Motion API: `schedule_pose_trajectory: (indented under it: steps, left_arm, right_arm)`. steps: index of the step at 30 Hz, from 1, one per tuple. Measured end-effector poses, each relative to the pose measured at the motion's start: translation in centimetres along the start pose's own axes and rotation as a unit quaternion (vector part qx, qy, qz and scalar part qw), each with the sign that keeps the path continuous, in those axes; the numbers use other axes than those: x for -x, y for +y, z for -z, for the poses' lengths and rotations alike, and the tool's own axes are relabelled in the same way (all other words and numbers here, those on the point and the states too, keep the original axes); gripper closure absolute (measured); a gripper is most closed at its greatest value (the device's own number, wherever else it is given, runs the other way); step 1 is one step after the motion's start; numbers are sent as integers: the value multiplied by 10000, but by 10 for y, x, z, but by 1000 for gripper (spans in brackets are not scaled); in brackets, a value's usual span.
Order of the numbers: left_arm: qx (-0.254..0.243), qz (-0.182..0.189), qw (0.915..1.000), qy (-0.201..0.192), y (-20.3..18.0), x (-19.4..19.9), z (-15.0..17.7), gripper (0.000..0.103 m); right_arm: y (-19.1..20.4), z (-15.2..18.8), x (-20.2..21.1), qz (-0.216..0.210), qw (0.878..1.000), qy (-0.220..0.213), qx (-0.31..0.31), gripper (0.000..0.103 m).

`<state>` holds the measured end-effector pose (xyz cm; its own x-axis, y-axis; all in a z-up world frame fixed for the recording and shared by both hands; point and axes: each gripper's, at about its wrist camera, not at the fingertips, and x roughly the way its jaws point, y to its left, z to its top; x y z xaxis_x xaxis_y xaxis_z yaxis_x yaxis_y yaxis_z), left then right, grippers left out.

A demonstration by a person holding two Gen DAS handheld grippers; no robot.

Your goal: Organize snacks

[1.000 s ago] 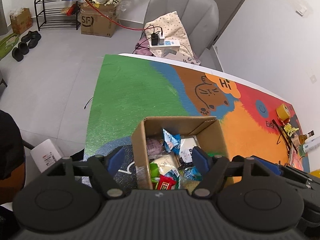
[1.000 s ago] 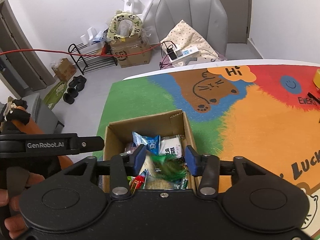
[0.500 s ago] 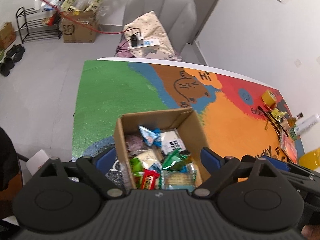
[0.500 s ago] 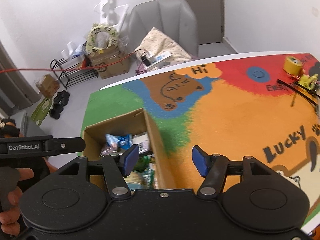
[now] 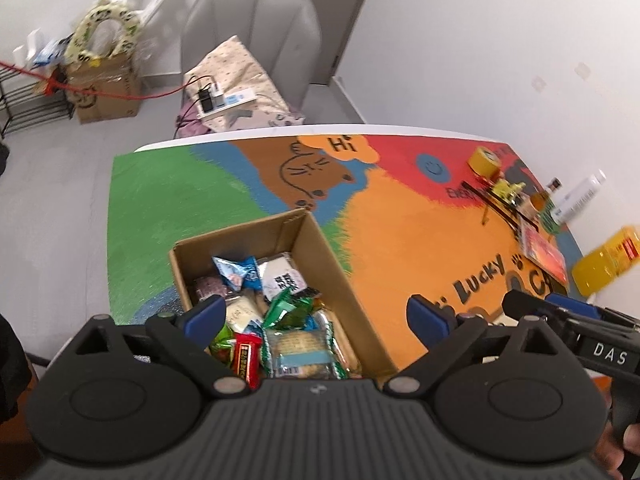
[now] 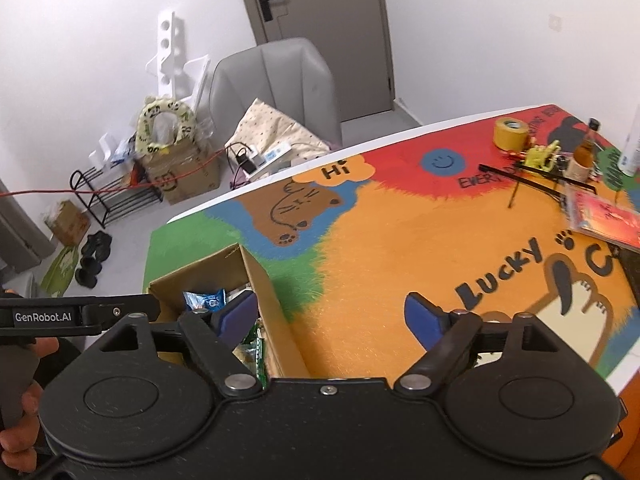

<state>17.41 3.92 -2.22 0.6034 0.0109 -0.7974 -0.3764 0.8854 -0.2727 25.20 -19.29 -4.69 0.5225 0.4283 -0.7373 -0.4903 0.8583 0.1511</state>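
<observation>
An open cardboard box (image 5: 320,248) stands near the table's front left, on the colourful mat. It holds several snack packs: a blue pack (image 5: 236,270), a white pack (image 5: 280,276), a green pack (image 5: 288,310), a red bar (image 5: 246,362) and a cracker pack (image 5: 300,350). My left gripper (image 5: 316,318) is open and empty, hovering above the box. My right gripper (image 6: 332,316) is open and empty, above the box's right wall (image 6: 264,304) and the orange mat.
At the table's far right are a yellow tape roll (image 6: 510,134), a small brown bottle (image 6: 584,152), a white bottle (image 6: 632,148), black sticks (image 6: 532,180) and a red booklet (image 6: 600,218). A grey chair (image 6: 276,84) stands behind the table. A yellow container (image 5: 604,264) sits off the right edge.
The right gripper let the green pack go into the box, opened wide and swung right over the orange mat. The left gripper also opened wider and turned right.
</observation>
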Motion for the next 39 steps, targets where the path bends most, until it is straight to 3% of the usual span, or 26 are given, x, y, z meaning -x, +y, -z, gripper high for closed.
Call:
schedule_pose_trajectory:
  steps: [14, 31, 39]
  left_arm:
    - [-346, 130, 9993, -57, 2, 35, 26, 0]
    - [-625, 227, 9975, -228, 17, 77, 54, 0]
    - [-649, 252, 9971, -300, 22, 93, 64, 0]
  right_arm:
    - [0, 28, 36, 571, 9980, -191, -189, 0]
    - [33, 51, 62, 1015, 9946, -190, -88, 0]
    - [42, 61, 69, 981, 9950, -170, -69, 0]
